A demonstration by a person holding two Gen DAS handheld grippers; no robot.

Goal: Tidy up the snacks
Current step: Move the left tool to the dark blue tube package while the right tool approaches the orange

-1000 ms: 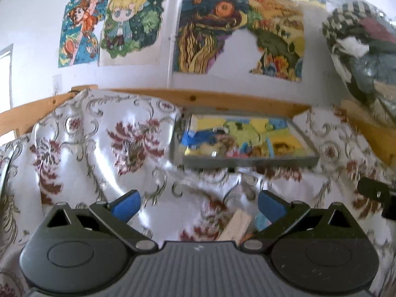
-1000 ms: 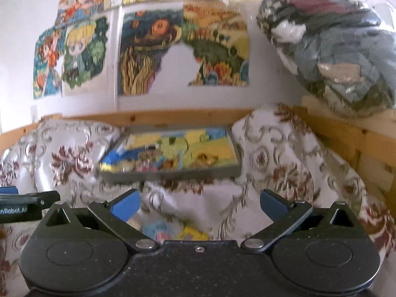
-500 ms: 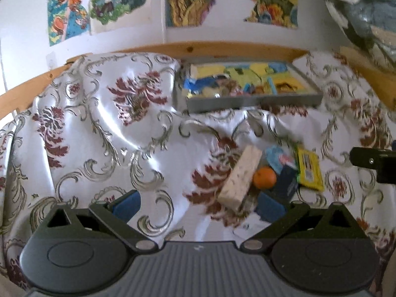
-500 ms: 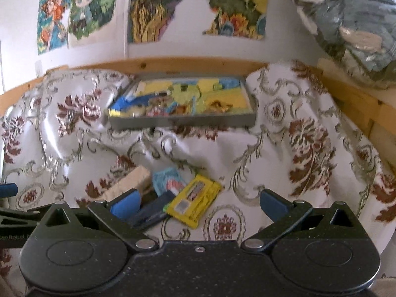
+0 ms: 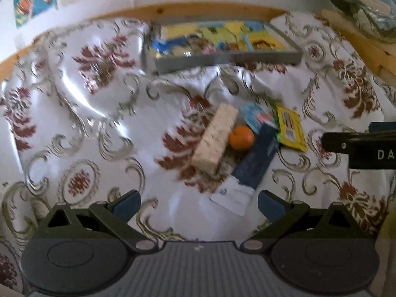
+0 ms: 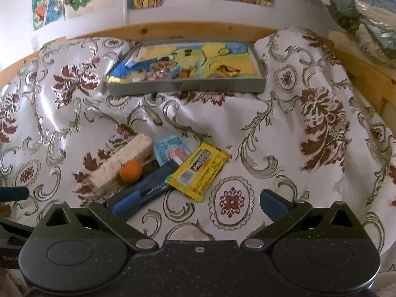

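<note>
Hovering over the snack pile (image 6: 160, 165) — left claw (image 5: 198, 201), right claw (image 6: 198, 201), both spread wide, empty

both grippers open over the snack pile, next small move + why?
Probably lower the right gripper onto the yellow packet: it lies nearest between the open jaws, at the pile's edge, on the cloth. The grey tray behind already holds snacks.
</note>
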